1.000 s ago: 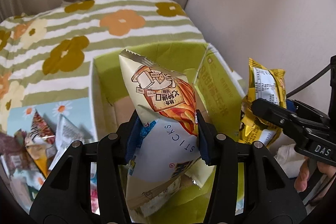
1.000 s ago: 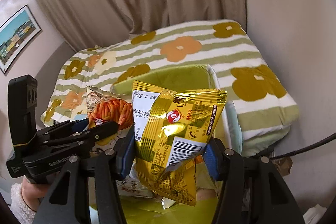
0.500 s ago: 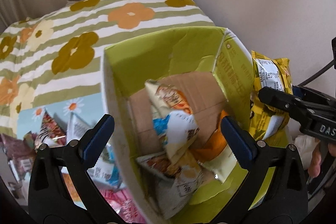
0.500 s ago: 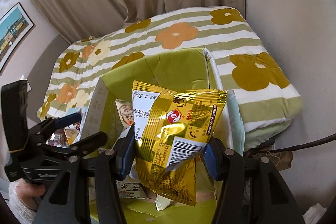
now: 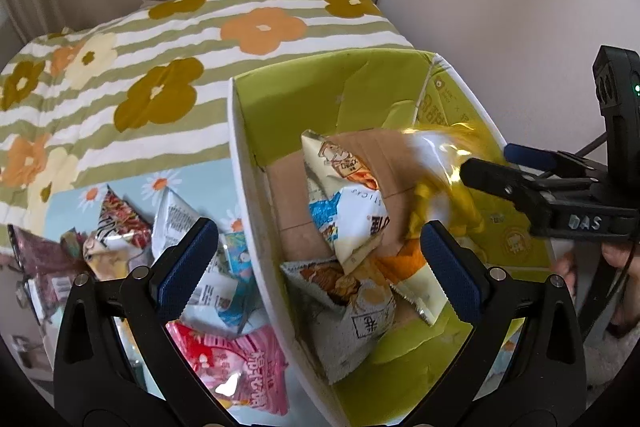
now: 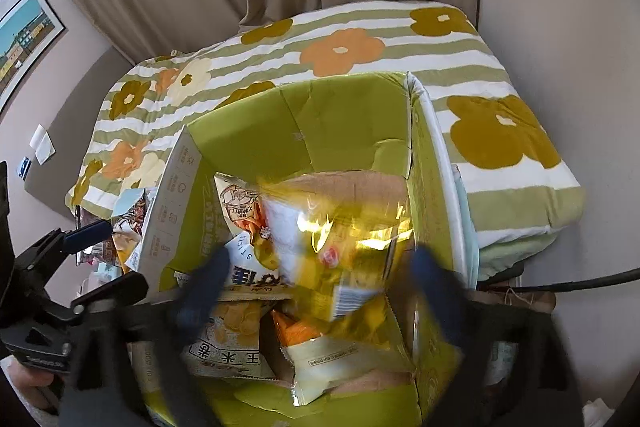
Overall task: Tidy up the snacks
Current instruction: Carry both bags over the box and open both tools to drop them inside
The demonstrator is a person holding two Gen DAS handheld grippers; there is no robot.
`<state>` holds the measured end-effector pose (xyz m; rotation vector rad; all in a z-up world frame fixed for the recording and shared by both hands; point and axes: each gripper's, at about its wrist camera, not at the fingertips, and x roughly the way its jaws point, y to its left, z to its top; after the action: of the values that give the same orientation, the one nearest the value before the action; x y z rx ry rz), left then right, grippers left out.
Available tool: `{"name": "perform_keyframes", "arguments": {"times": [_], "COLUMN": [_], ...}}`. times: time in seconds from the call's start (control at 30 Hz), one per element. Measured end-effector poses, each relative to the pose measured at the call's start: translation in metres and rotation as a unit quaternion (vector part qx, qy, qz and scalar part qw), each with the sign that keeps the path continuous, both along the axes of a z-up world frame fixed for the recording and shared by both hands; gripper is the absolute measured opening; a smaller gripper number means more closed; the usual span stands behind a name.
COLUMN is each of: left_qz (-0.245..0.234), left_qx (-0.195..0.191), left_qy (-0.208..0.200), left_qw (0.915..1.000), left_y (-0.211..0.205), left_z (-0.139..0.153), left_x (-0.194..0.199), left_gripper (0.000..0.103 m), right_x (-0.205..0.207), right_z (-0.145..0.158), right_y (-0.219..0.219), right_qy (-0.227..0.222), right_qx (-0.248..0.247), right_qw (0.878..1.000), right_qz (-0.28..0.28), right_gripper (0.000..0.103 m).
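Both your grippers are above the green box (image 5: 256,187).
Your left gripper (image 5: 316,259) is wide open and holds nothing. Your right gripper (image 6: 320,279) is also spread open; the blurred yellow bag (image 6: 352,239) is free between its fingers, over the snacks in the box.

A blurred yellow foil snack bag (image 6: 340,231) hangs inside the green box (image 6: 344,111); several packets (image 6: 236,339) lie beneath.

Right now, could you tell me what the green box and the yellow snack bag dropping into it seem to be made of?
Green box: apparently cardboard, with a matte printed green skin, creased flaps and a bare brown floor. Yellow snack bag: probably metallised plastic film, judging by bright mirror-like glints and crinkles; motion blur hides finer detail.
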<state>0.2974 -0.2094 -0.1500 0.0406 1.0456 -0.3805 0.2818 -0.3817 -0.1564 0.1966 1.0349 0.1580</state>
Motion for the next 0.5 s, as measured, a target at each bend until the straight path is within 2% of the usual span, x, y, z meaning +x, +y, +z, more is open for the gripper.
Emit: {"name": "perform_keyframes", "arguments": {"times": [0.27, 0.5], "left_qz": [0.011, 0.023], "left_qx": [-0.007, -0.010], "left_qy": [-0.012, -0.032], "left_qw": [0.9998, 0.9992], "left_y": [0.005, 0.007], "left_z": [0.009, 0.025], "left_x": [-0.023, -0.046], "left_gripper": [0.101, 0.101], "right_x": [-0.028, -0.045], "right_z": [0.010, 0.031], "right_y": [-0.003, -0.004], "right_qy": [-0.034, -0.052], "right_qx": [-0.007, 0.011], "right_qw": [0.999, 0.999], "right_qz": [0.006, 0.010], "right_gripper": [0.102, 0.102]}}
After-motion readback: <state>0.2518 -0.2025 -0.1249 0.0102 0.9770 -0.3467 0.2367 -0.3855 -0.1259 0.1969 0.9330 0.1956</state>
